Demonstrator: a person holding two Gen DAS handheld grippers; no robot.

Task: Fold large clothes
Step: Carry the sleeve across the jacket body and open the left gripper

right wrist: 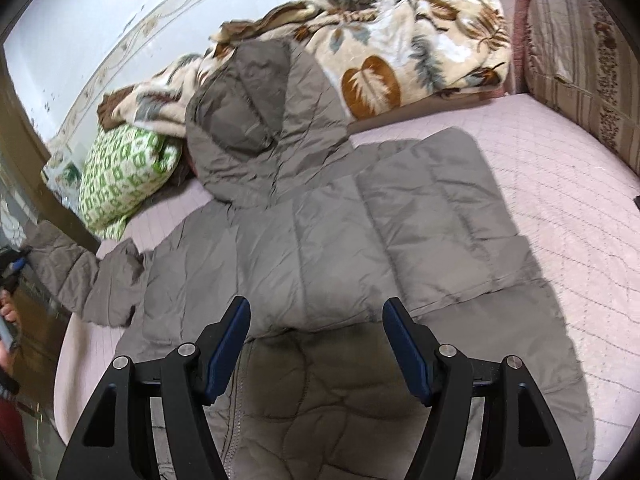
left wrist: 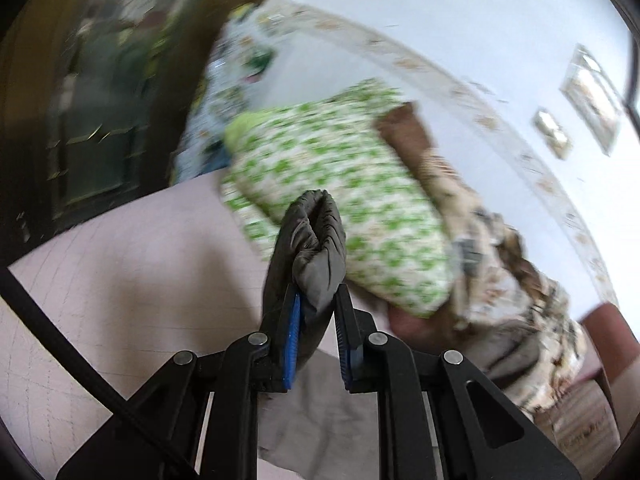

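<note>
Left wrist view: your left gripper pinches the cuff; it could slip if you tug. Right gripper gapes empty over the jacket lying mid-frame on the bed.

**Cloth all round, hard plastic in my hands**

My right tool has matt black plastic arms, dull blue pads and bright metal pivot pins. Below it the jacket is grey quilted cloth, puffy, creased, faintly sheened. The bed under the jacket wears pale pink stitched fabric, matt. Beyond the jacket's hood, the blanket looks plush and fuzzy; beside it the green-printed pillow is smooth cotton-like cloth.
</note>
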